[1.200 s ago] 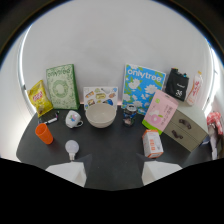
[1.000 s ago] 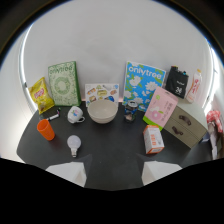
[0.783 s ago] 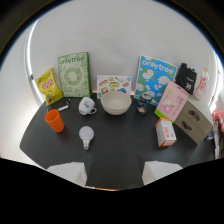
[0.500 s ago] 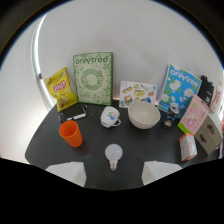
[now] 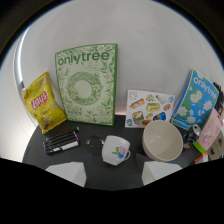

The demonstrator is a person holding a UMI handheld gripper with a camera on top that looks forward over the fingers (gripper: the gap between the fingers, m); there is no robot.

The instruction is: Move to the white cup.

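Note:
The white cup (image 5: 115, 150), with a colourful print and a handle to its right, stands on the dark table (image 5: 52, 159) just ahead of my gripper (image 5: 114, 174), in line with the gap between the fingers. My two white fingertips (image 5: 67, 172) stand apart, and nothing is between them. The cup sits a little beyond the tips, not touched.
A beige bowl (image 5: 162, 141) stands right of the cup. Dark markers (image 5: 60, 141) lie to its left, below a yellow chip bag (image 5: 43, 102). A green onlytree box (image 5: 88, 83), a sticker card (image 5: 148, 108) and a blue box (image 5: 196, 100) lean on the back wall.
The view has swung left and come much closer to the table. The white cup has grown and moved to just ahead of the fingers; the orange cup and light bulb have dropped out of sight.

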